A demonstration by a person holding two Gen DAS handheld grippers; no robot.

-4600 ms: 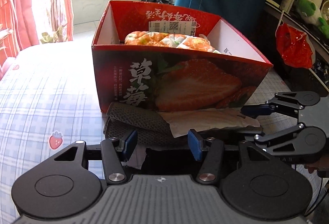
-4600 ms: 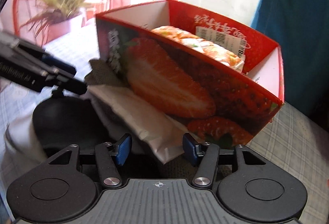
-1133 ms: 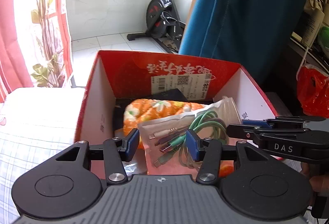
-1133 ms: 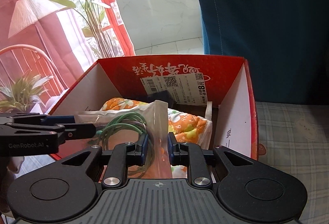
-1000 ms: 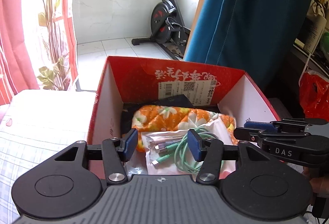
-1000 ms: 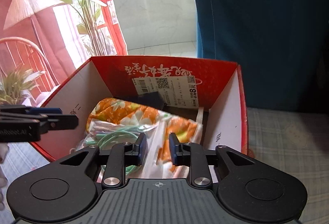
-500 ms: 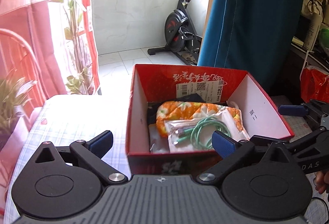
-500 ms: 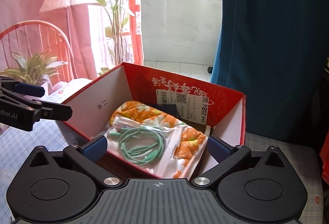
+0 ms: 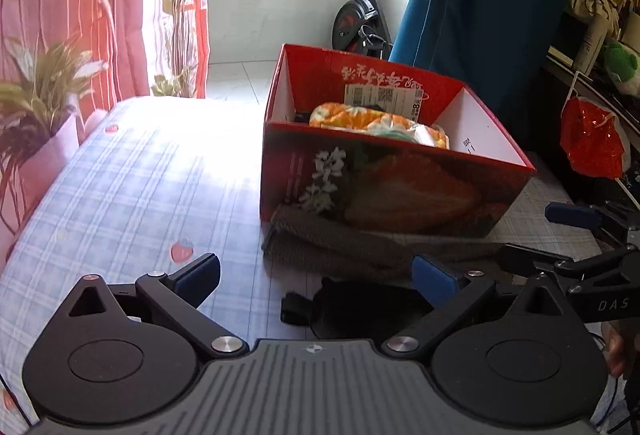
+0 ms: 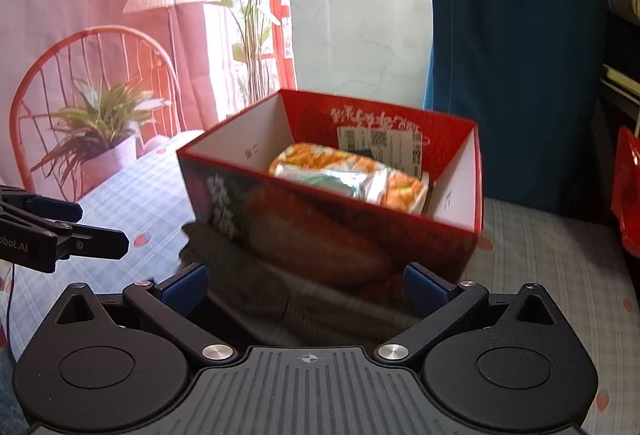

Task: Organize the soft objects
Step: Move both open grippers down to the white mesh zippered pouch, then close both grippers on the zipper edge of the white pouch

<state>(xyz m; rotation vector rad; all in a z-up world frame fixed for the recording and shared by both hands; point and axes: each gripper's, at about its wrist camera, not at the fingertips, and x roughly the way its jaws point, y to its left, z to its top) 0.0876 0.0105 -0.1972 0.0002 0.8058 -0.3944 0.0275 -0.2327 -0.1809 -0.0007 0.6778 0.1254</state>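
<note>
On the blue checked bench, the red strawberry-printed cardboard box holds the orange floral bundle; with both the left tool and right tool spread apart and empty, pinch the grey knitted cloth at six o'clock of the box by its free edge.

Bright window backlight, fisheye bending, slight blur

A red open-topped cardboard box printed with strawberries stands upright on the tabletop. Inside lies an orange floral padded cloth bundle, and on it rests a clear plastic bag holding green cables. A grey-brown knitted cloth lies crumpled against the box's near wall, beside a black soft item.
</note>
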